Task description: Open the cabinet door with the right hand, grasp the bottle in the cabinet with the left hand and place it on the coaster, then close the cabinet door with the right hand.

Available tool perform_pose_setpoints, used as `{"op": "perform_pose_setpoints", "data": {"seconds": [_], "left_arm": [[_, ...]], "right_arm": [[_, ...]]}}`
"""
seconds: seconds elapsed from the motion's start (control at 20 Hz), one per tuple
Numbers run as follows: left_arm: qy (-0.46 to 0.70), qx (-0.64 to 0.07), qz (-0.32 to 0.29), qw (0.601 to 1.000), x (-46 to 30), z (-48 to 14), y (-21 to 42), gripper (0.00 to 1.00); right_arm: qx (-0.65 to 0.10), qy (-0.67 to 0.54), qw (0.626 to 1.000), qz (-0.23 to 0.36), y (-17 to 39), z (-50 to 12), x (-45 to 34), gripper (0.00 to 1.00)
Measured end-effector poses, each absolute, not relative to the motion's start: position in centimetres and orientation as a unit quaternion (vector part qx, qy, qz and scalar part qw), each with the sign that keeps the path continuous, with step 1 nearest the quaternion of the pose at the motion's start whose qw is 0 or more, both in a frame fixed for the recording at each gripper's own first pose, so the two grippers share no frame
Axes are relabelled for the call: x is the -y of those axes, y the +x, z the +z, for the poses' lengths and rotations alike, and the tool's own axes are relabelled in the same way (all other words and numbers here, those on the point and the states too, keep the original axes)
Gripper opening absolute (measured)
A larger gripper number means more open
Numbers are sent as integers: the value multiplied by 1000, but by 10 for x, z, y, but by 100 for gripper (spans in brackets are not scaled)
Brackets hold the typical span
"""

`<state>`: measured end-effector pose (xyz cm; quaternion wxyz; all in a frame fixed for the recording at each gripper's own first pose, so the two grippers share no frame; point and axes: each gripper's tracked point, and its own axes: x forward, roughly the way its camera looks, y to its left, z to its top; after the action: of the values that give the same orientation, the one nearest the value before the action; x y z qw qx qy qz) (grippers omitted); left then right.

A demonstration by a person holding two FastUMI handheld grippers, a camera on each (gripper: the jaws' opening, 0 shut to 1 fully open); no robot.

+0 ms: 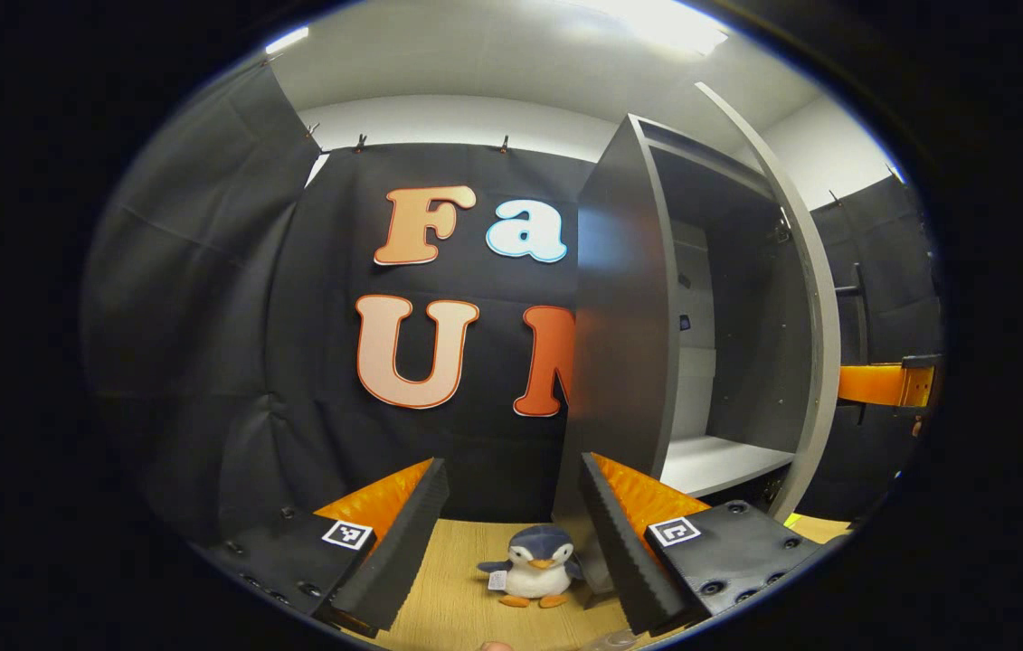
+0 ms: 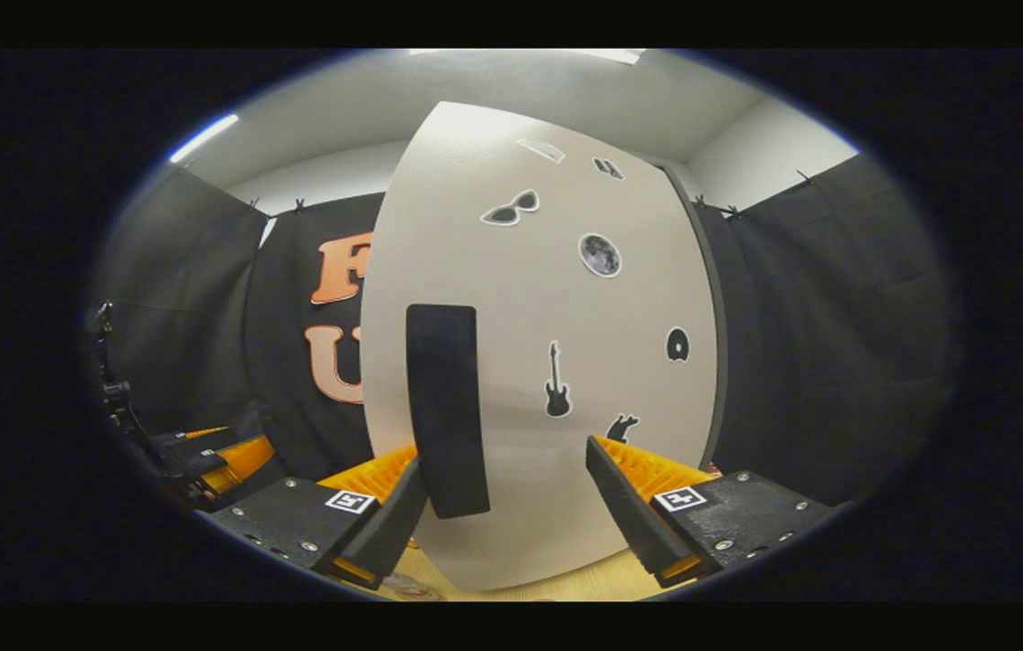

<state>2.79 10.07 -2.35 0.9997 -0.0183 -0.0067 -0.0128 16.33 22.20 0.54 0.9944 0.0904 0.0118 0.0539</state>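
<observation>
A: What's in the left gripper view?

B: The left gripper (image 1: 511, 506) has its fingers spread wide with nothing between them. Beyond it a small plush penguin (image 1: 534, 567) sits on a pale wooden table (image 1: 466, 615). To the right stands a grey cabinet (image 1: 624, 298) with its door (image 1: 814, 307) swung open, seen edge-on. Inside, a white shelf (image 1: 719, 461) is visible. The bottle can't be made out anywhere in the cabinet; the lower part is cut off by the gripper's finger. At the very bottom edge something clear and something small and pale are cropped, too little to identify. Black cloth (image 1: 203, 298) hangs behind, under a white ceiling.

A: And the right gripper view?

B: The right gripper (image 2: 506, 479) is spread apart too, close to the door (image 2: 565, 362), whose pale face carries small stickers. A dark upright handle (image 2: 446, 407) sits just beside one finger; I can't tell whether they touch. The door hides the cabinet's inside. At far left the other gripper (image 2: 203, 461) shows, partly cropped.
</observation>
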Motion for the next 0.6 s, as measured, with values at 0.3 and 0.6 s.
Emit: {"op": "perform_pose_setpoints", "data": {"seconds": [0.3, 0.6], "left_arm": [[-20, -4, -30, 999, -109, -32, 45, 96], [-28, -13, -57, 998, -106, -34, 54, 94]], "right_arm": [[-15, 112, 992, 58, 191, -4, -241, 99], [-23, 133, 989, 64, 213, -10, -255, 99]]}}
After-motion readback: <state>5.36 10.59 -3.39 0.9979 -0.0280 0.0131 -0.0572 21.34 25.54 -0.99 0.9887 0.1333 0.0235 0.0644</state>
